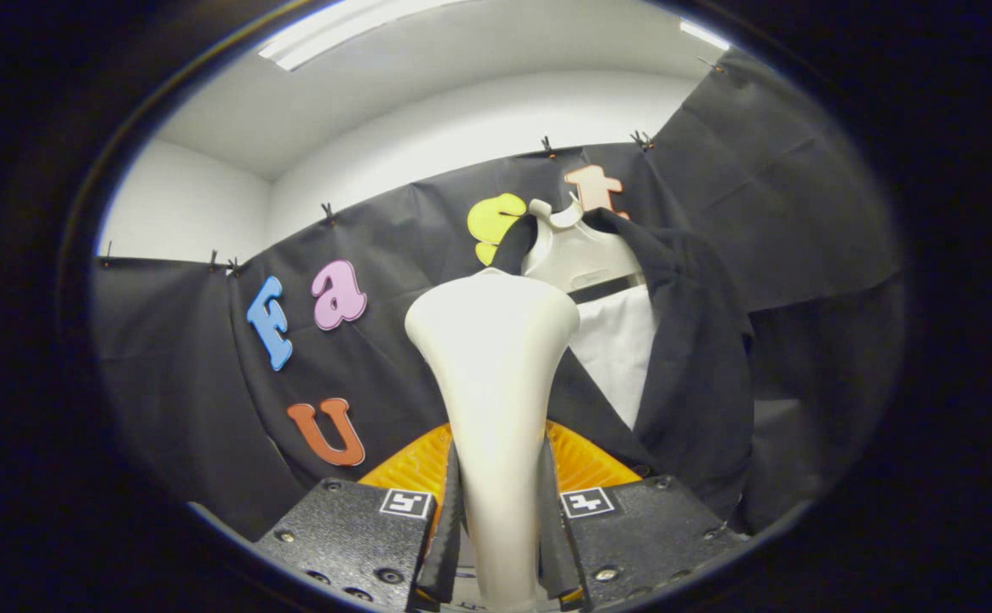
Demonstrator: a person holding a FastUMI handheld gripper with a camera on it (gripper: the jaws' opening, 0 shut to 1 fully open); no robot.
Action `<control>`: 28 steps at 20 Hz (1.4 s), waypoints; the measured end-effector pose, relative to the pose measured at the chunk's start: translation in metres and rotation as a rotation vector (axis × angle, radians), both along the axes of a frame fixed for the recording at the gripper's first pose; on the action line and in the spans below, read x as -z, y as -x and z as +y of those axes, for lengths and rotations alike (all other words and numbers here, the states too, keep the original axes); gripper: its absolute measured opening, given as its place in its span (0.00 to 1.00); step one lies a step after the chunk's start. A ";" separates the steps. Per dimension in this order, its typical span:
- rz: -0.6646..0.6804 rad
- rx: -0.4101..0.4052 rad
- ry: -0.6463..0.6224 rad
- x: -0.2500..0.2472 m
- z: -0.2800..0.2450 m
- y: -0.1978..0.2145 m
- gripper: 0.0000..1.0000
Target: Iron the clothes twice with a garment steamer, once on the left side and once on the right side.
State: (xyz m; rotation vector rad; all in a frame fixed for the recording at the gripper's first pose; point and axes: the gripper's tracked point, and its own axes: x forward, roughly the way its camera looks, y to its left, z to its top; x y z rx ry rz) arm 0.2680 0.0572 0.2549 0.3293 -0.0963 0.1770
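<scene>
Steamer (493,340) stood rigid in your gripper (498,519), both fingers clamped on its smooth, slippery neck, head just before the soft dark jacket (700,358) on its hanger (576,251).

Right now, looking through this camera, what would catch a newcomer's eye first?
The smooth cream plastic steamer head stands out at once, its slim neck clamped between the gripper fingers and flaring wide above them. Just beyond it hangs a dark jacket over a white shirt front on a pale plastic hanger. A ribbed orange piece peeks out behind the fingers.
</scene>
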 end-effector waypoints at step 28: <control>0.223 0.126 0.141 0.090 -0.012 -0.055 0.42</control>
